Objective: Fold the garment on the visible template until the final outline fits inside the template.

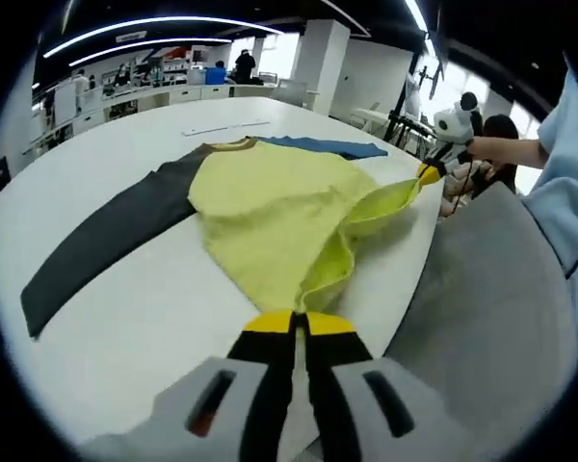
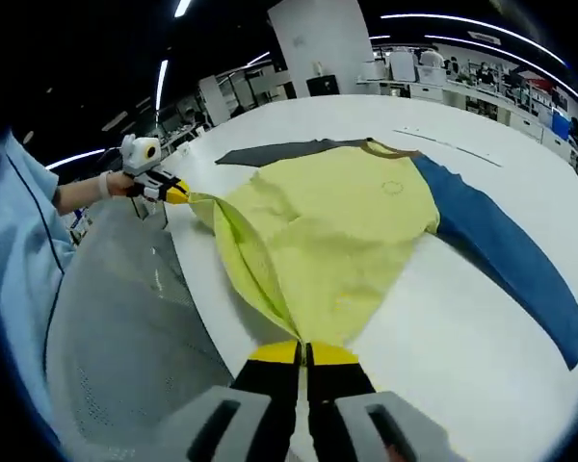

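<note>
Garment (image 1: 270,202) flat on table (image 1: 154,308) | left claw (image 1: 299,322) clamps hem | right claw (image 2: 302,351) clamps hem

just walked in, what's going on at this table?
A person is folding a shirt on a white table, a handheld gripper in each hand. The left gripper and right gripper are each shut on a corner of the yellow hem, lifting it off the table. The dark sleeve and blue sleeve lie spread flat.
</note>
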Tool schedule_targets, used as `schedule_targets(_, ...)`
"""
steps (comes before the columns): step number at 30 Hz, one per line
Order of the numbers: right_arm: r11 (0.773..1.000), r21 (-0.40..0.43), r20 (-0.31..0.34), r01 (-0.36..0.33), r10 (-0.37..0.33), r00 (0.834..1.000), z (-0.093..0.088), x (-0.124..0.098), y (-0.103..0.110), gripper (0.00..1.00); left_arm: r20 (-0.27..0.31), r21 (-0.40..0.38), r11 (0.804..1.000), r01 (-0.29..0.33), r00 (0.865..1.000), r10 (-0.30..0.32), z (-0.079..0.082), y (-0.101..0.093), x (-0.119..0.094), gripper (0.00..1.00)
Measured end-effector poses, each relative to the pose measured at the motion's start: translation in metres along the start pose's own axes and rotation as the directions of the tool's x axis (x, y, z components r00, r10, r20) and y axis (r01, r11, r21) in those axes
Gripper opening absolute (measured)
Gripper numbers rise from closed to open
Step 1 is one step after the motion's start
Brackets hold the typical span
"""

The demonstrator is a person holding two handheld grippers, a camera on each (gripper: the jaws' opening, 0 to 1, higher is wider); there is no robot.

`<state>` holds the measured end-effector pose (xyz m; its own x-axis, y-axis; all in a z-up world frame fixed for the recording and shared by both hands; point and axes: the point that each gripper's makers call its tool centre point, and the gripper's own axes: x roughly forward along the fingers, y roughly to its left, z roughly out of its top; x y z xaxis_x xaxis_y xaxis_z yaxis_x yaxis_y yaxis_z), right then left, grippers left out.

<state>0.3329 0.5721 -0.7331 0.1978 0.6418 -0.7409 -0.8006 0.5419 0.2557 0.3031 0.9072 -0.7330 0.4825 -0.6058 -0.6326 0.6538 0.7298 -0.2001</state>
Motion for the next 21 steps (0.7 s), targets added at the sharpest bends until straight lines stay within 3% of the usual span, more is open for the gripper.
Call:
schedule_targets(4,0.999,0.034,-0.004,-0.004,0.005,1.000,-0.007,-0.003,-0.002,0.00,-0.010,0.001,1.000,0.002,1.000,-0.002,-0.003,-0.001,0.000,0.00)
schedule_targets(8,1.000,0.007,-0.027,-0.008,0.008,1.000,-0.014,-0.004,0.003,0.00,-0.027,0.032,0.999,0.038,0.999,-0.038,-0.005,-0.012,0.000,0.00)
schedule_targets(18,1.000,-0.009,-0.066,-0.007,0.006,0.998,-0.031,0.006,0.000,0.00,-0.149,0.138,0.988,0.067,0.988,-0.046,-0.027,-0.021,0.007,0.00)
schedule_targets(21,1.000,-0.010,-0.071,-0.005,0.004,0.997,-0.033,0.008,-0.001,0.00,-0.160,0.136,0.989,0.062,0.986,-0.039,-0.030,-0.020,0.009,0.00)
